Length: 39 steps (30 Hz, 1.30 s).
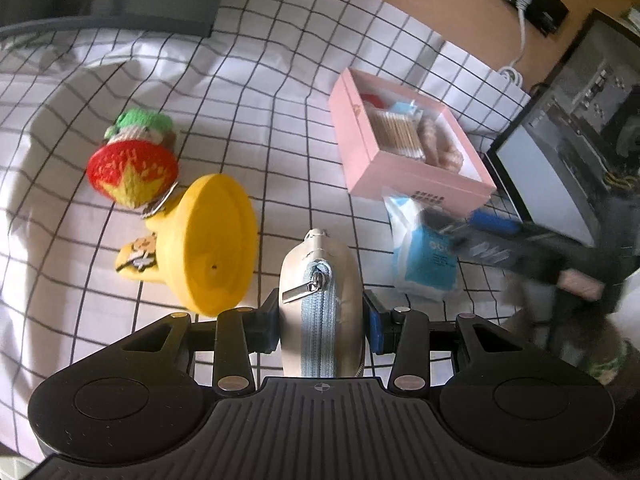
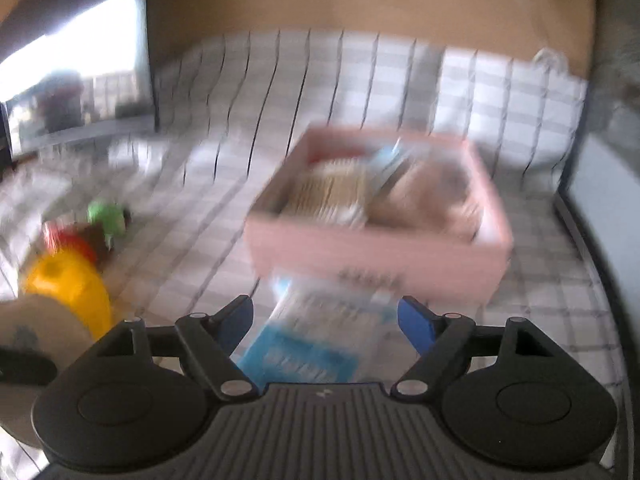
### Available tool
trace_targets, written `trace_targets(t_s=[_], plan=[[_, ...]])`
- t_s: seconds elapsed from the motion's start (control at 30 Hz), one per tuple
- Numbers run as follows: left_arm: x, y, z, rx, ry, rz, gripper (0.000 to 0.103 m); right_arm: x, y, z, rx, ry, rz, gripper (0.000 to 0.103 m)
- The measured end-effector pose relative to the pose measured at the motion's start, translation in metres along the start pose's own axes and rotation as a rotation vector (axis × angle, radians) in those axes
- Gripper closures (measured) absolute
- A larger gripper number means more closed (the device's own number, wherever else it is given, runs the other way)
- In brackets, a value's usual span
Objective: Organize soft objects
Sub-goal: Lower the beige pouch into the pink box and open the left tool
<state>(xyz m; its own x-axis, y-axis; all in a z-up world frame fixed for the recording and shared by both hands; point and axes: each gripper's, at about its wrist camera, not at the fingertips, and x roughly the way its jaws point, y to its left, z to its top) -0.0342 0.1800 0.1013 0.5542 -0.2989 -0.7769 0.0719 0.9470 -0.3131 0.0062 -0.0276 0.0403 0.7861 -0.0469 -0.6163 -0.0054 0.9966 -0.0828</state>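
My left tool [image 1: 324,312] pinches a beige zip pouch [image 1: 320,300] between its blue pads; the pale blue zipper runs up the middle toward me, metal pull lying to the left. The pouch stands upright in the grip, above the white black-gridded cloth [image 1: 248,80].

Far left on the cloth: a knitted strawberry toy [image 1: 132,172] with a green-and-white cap, lying on its side. Just right of it, touching by a metal clasp, a yellow soft toy [image 1: 208,248] with a wide round base turned toward the camera and a small patch on its left side.

Right of centre, the pink box [image 1: 416,148] sits open on the cloth. Inside it: a pack of cotton swabs, a bit of red, something light blue, and a tan soft item at the right end.

Just in front of the box lies a blue-and-white packet [image 1: 424,256]. My right tool [image 1: 476,236] shows blurred over the packet's right edge in the left view.

Right view, heavily blurred: my right tool [image 2: 326,320] is spread wide, the packet [image 2: 312,336] between the pads, with a gap visible on both sides. The pink box [image 2: 376,248] stands just beyond it. The yellow toy [image 2: 72,288] and strawberry [image 2: 68,236] lie far left.
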Motion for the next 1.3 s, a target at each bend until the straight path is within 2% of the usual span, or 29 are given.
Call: trace_targets(t_s=[0.07, 0.1, 0.17, 0.37, 0.53, 0.67, 0.77, 0.83, 0.87, 0.9, 1.0, 1.03, 1.13, 1.2, 1.3], plan=[[-0.001, -0.006, 0.003, 0.03, -0.003, -0.003, 0.059, 0.015, 0.006, -0.008, -0.015, 0.075, -0.034, 0.023], [-0.002, -0.009, 0.003, 0.043, -0.004, -0.006, 0.059, 0.018, 0.005, -0.013, -0.003, 0.102, -0.026, 0.028], [-0.003, -0.015, 0.005, 0.068, -0.009, -0.012, 0.059, 0.013, -0.002, -0.02, 0.036, 0.127, 0.027, 0.048], [0.001, -0.034, 0.012, 0.137, 0.008, -0.063, 0.059, -0.036, -0.016, -0.028, -0.038, 0.104, 0.011, 0.049], [0.005, -0.063, 0.043, 0.196, 0.021, -0.213, 0.059, -0.096, -0.03, -0.03, -0.049, 0.012, -0.029, 0.049], [0.015, -0.097, 0.097, 0.238, -0.055, -0.296, 0.058, -0.127, -0.034, -0.039, -0.046, -0.054, -0.076, 0.049], [0.045, -0.114, 0.14, 0.151, -0.125, -0.399, 0.058, -0.132, -0.03, -0.05, -0.046, -0.067, -0.108, 0.049], [0.087, -0.119, 0.164, 0.087, -0.115, -0.498, 0.056, -0.133, -0.026, -0.058, -0.057, -0.06, -0.131, 0.049], [0.109, -0.12, 0.171, 0.072, -0.092, -0.502, 0.054, -0.134, -0.024, -0.063, -0.066, -0.055, -0.144, 0.049], [0.133, -0.12, 0.176, 0.055, -0.064, -0.461, 0.055, -0.135, -0.023, -0.067, -0.074, -0.052, -0.155, 0.049], [0.178, -0.106, 0.175, 0.014, -0.012, -0.25, 0.055, -0.143, -0.032, -0.075, -0.058, -0.055, -0.196, 0.049], [0.182, -0.097, 0.175, -0.008, -0.017, -0.225, 0.055, -0.145, -0.037, -0.076, -0.043, -0.051, -0.21, 0.049], [0.169, -0.071, 0.172, -0.091, -0.058, -0.174, 0.055, -0.142, -0.056, -0.075, 0.012, -0.027, -0.224, 0.049], [0.147, -0.057, 0.169, -0.116, -0.098, -0.183, 0.055, -0.137, -0.062, -0.067, 0.012, -0.029, -0.213, 0.049], [0.108, -0.048, 0.157, -0.114, -0.147, -0.212, 0.055, -0.125, -0.062, -0.037, -0.017, -0.081, -0.173, 0.049]])
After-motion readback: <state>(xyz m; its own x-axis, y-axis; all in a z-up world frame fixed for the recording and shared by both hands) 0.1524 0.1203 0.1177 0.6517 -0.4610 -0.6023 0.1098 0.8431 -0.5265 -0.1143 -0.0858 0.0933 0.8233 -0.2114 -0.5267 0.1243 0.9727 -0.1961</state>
